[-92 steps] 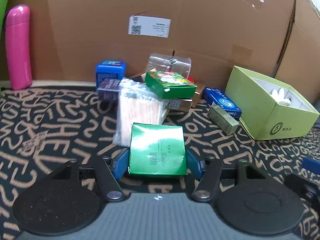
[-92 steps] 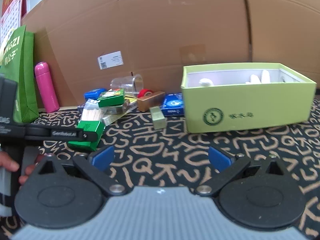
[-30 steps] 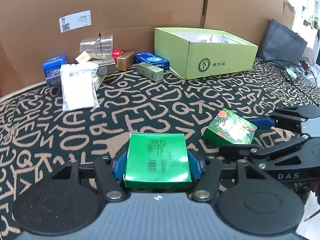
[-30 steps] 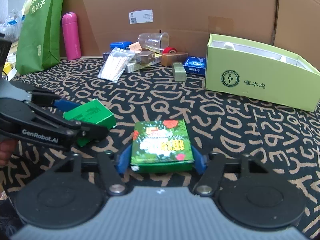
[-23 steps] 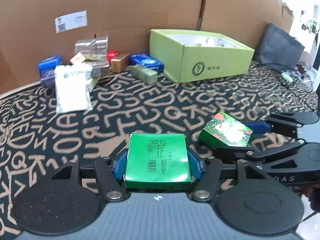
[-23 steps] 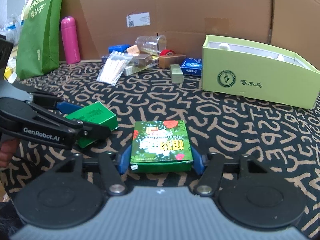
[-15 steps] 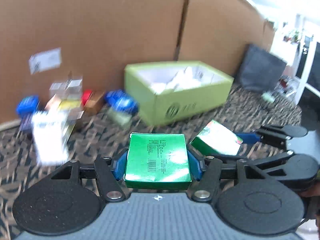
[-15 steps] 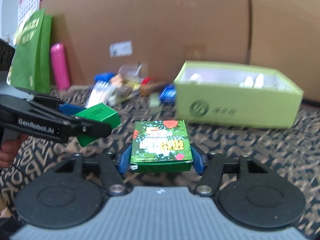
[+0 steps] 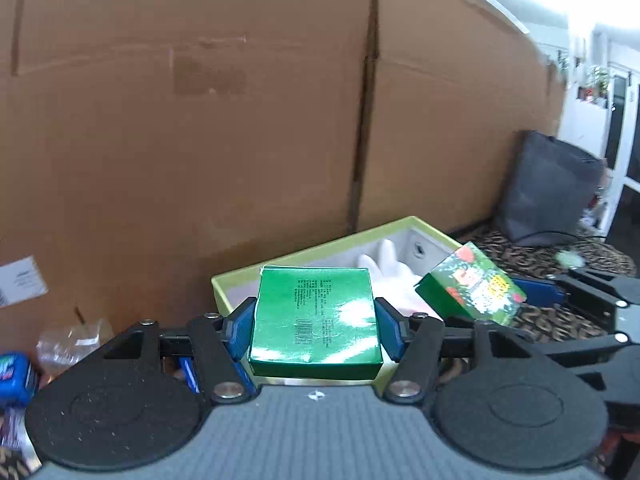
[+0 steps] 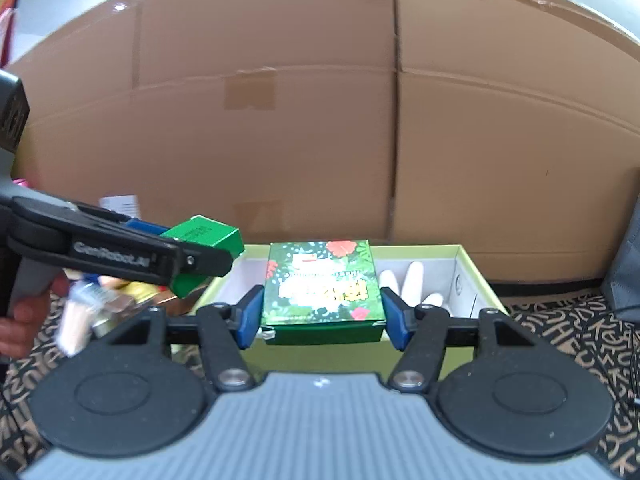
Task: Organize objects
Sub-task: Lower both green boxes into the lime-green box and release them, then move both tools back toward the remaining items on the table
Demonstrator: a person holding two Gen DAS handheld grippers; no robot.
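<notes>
A plain green box (image 9: 314,318) is clamped by the left tool (image 9: 314,328), a floral box (image 10: 322,288) by the right tool (image 10: 322,322), at the lime box's (image 10: 476,276) six o'clock rim.

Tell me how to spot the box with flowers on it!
Find the big brown cardboard wall, then the light green open box at its foot. Just in front of that, the right gripper pinches a small dark green box with flowers. The left gripper holds a plain green box; only the flowery one has red blooms and leaves.
</notes>
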